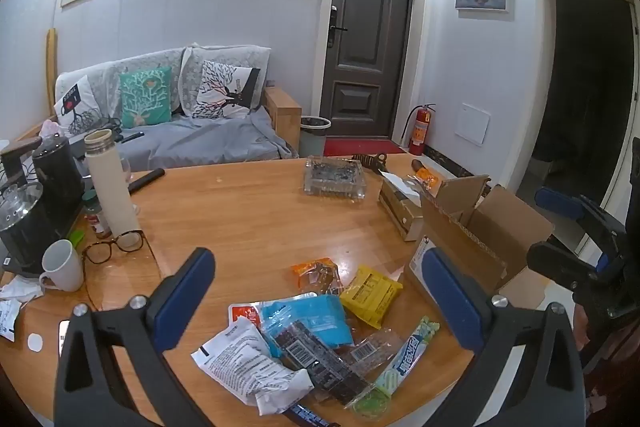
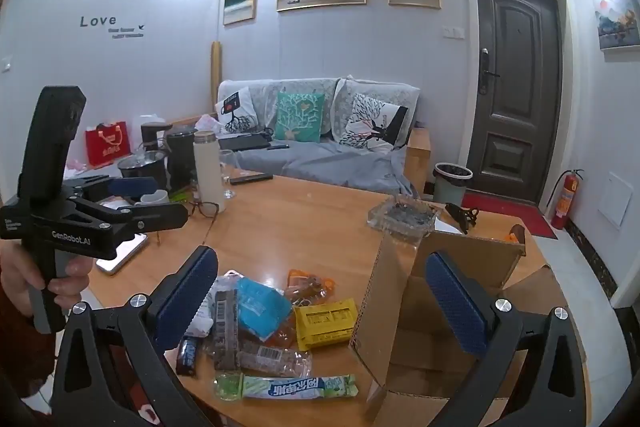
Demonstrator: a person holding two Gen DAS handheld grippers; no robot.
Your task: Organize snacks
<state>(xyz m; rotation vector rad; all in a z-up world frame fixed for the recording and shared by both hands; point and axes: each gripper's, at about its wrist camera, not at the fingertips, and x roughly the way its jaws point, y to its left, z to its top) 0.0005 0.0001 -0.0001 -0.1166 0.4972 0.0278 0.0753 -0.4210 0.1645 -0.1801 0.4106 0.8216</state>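
A pile of snack packets lies on the wooden table (image 1: 248, 219): a blue packet (image 1: 316, 319), a yellow packet (image 1: 370, 295), an orange packet (image 1: 316, 273), a white packet (image 1: 244, 359), a dark bar (image 1: 320, 359) and a green candy stick (image 1: 408, 355). An open cardboard box (image 1: 480, 239) stands right of the pile. My left gripper (image 1: 316, 295) is open and empty above the pile. My right gripper (image 2: 320, 295) is open and empty, over the yellow packet (image 2: 326, 321), the blue packet (image 2: 262, 305) and the box (image 2: 424, 307). The green stick (image 2: 296, 387) lies nearest in the right wrist view.
A white thermos (image 1: 108, 183), mug (image 1: 62, 267), glasses (image 1: 116, 247) and kettles (image 1: 24, 223) stand at the left. A glass ashtray (image 1: 334, 177) and tissue box (image 1: 400, 207) sit at the back. A phone (image 2: 122, 253) lies at the left edge.
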